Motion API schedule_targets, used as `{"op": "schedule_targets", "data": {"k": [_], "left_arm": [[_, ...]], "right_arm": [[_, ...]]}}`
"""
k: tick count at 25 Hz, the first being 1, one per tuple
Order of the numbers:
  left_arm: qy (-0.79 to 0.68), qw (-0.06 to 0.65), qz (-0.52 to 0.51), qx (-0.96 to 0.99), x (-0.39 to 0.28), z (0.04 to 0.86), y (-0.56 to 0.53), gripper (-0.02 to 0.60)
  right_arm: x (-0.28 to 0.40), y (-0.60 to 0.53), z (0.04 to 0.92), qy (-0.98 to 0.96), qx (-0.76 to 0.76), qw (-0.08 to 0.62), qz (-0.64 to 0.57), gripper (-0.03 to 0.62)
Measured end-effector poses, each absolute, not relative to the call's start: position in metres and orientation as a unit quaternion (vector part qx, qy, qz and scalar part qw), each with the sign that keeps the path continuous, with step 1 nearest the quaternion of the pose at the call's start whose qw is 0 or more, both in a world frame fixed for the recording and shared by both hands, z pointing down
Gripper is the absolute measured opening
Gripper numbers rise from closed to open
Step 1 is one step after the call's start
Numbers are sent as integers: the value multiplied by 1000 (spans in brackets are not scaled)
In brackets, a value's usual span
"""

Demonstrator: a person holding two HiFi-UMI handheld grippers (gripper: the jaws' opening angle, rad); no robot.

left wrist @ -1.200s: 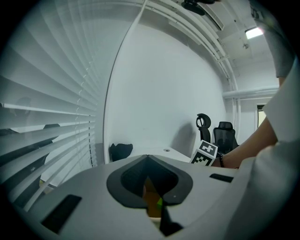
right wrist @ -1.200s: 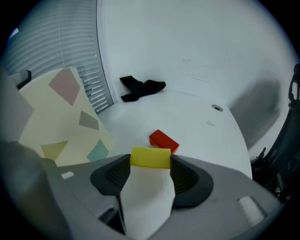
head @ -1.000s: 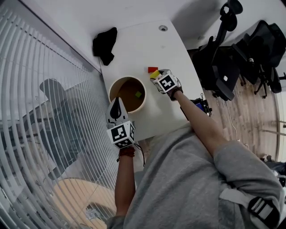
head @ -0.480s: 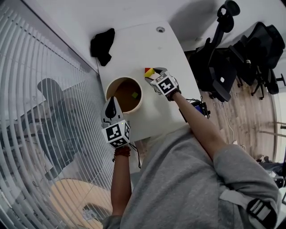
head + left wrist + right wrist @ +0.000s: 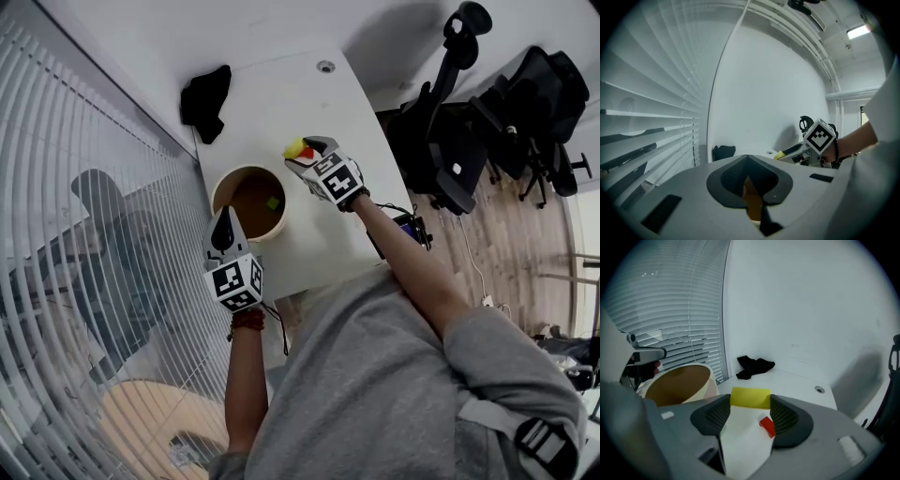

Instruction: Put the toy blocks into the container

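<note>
Yellow block (image 5: pixel 750 397) is pinched between the right gripper (image 5: pixel 302 150) fingers, held clear above the surface (image 5: pixel 281 94), just beside the container (image 5: pixel 278 225). Red block (image 5: pixel 767 426) lies on the surface under it. Green block (image 5: pixel 273 202) is inside the container. Left gripper (image 5: pixel 223 223) fingers are clamped on the container rim. Black cloth (image 5: pixel 206 98) is well apart.
</note>
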State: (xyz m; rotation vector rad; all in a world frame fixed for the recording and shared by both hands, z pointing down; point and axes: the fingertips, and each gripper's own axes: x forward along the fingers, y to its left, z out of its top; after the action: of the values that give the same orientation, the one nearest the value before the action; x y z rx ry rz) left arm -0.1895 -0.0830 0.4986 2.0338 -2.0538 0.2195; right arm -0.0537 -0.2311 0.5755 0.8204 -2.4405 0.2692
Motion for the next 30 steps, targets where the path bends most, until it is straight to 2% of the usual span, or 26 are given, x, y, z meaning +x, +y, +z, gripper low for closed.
{"op": "schedule_targets", "data": {"k": [18, 30], "left_arm": [[-698, 114, 78, 703, -185, 492, -87, 8], [-698, 121, 78, 701, -189, 494, -85, 8]], "right_arm": [[-95, -197, 522, -943, 252, 209, 54, 276], [-118, -169, 508, -956, 206, 207, 9, 276]]}}
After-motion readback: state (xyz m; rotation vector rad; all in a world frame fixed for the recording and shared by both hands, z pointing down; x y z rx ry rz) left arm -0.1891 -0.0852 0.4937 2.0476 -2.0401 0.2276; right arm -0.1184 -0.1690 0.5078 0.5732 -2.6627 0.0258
